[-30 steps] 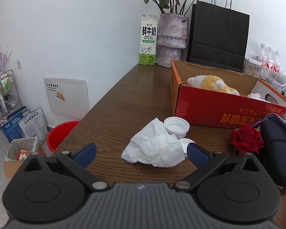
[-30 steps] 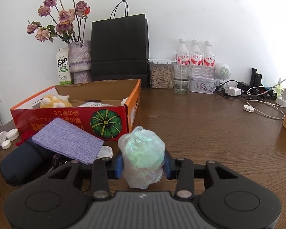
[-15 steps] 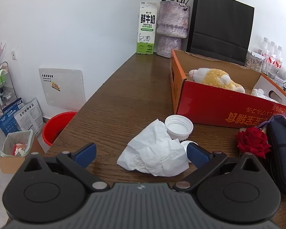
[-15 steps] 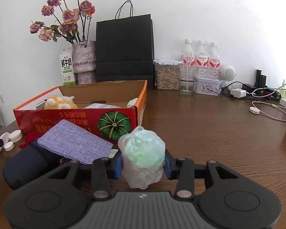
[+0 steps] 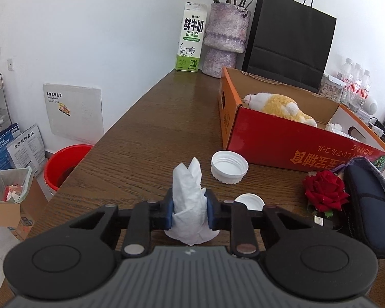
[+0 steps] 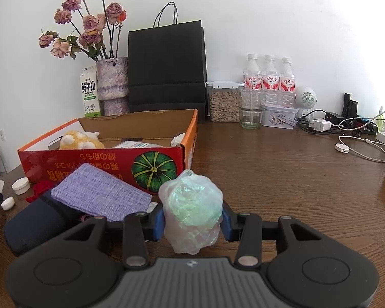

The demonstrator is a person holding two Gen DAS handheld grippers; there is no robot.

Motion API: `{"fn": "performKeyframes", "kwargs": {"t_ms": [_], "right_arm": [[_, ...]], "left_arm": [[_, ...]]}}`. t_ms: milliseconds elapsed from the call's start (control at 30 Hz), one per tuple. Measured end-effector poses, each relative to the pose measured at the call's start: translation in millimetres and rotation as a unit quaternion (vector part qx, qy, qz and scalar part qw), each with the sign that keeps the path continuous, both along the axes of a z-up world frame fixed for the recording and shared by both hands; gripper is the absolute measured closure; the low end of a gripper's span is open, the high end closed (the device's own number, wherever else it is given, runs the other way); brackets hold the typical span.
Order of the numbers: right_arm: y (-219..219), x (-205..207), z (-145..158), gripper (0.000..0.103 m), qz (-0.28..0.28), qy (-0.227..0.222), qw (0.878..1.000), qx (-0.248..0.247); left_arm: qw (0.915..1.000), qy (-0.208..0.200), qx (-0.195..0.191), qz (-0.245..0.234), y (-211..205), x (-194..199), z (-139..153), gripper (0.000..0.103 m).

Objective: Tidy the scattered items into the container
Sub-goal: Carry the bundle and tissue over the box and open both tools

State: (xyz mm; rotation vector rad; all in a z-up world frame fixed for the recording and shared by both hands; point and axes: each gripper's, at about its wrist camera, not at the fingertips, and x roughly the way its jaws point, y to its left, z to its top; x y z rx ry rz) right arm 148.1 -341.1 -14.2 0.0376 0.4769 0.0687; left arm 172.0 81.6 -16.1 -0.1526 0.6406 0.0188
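My left gripper (image 5: pixel 188 211) is shut on a crumpled white tissue (image 5: pixel 188 200), squeezed upright between the blue pads. My right gripper (image 6: pixel 192 220) is shut on a crumpled iridescent plastic wrap ball (image 6: pixel 191 205). The open red cardboard box (image 5: pixel 295 141) holds a yellow plush toy (image 5: pixel 277 106); it also shows in the right wrist view (image 6: pixel 102 164). On the table lie a large white lid (image 5: pixel 229 167), a small white cap (image 5: pixel 250 201), a red rose (image 5: pixel 324 192), a dark pouch (image 5: pixel 369 210) and a purple cloth pouch (image 6: pixel 100 192).
A milk carton (image 5: pixel 191 45), flower vase (image 5: pixel 225 38) and black paper bag (image 5: pixel 290 41) stand at the back wall. Water bottles (image 6: pixel 269 82), a seed jar (image 6: pixel 224 105), a glass (image 6: pixel 251 118) and chargers with cables (image 6: pixel 346 128) are at the right. A red bucket (image 5: pixel 64 164) stands beyond the table's left edge.
My left gripper has shut on the white tissue, which was lying loose between the open fingers before. My right gripper has kept hold of the plastic wrap ball and shifted slightly right.
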Motion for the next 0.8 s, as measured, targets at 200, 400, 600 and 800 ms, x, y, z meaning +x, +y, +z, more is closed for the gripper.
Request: {"fn": "performKeyframes", "kwargs": {"t_ms": [200, 400, 600, 800], "right_arm": [[-1, -1, 0, 0.062, -0.004, -0.005, 1.000, 0.000], [1, -3, 5, 0.062, -0.002, -0.014, 1.000, 0.004], [4, -2, 30, 0.062, 0.008, -0.050, 0.999, 0.015], [22, 19, 58, 0.062, 0.028, -0.082, 0.996, 0.013]], "left_arm": [[0.9999, -0.016, -0.005, 0.002, 2, -14, 7, 0.082], [0.9984, -0.056, -0.005, -0.007, -4, -24, 30, 0.082], [0.9950, -0.095, -0.005, -0.031, -22, -19, 57, 0.082], [0.9900, -0.125, -0.010, -0.064, -55, 3, 81, 0.082]]}}
